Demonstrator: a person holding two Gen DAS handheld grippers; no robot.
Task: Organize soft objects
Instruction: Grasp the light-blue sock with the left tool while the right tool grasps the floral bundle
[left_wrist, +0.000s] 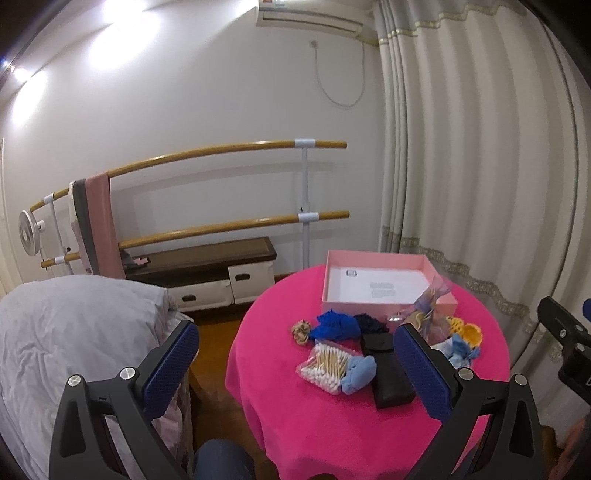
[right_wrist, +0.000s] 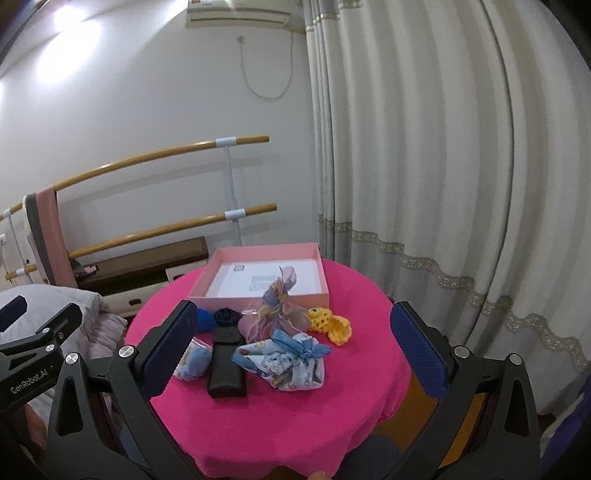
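Observation:
An open pink box (left_wrist: 388, 306) (right_wrist: 258, 295) stands at the back of a round table with a pink cloth (left_wrist: 332, 417) (right_wrist: 295, 413). In front of it lie soft items: a blue cloth (left_wrist: 334, 325), a light blue pouch (left_wrist: 358, 373) (right_wrist: 197, 363), a printed drawstring bag (right_wrist: 291, 363), a lilac organza pouch (right_wrist: 275, 317) (left_wrist: 430, 306), a yellow crochet piece (right_wrist: 330, 323) (left_wrist: 467, 330), a scrunchie (left_wrist: 301, 330). My left gripper (left_wrist: 295, 363) is open and empty, held short of the items. My right gripper (right_wrist: 293, 354) is open and empty too.
A bag of cotton swabs (left_wrist: 327, 365) and a black case (left_wrist: 388, 373) (right_wrist: 225, 365) lie among the items. A bed (left_wrist: 74, 339) stands left of the table, a curtain (left_wrist: 480, 166) at right, a ballet barre (left_wrist: 221, 155) and low bench (left_wrist: 207, 266) behind.

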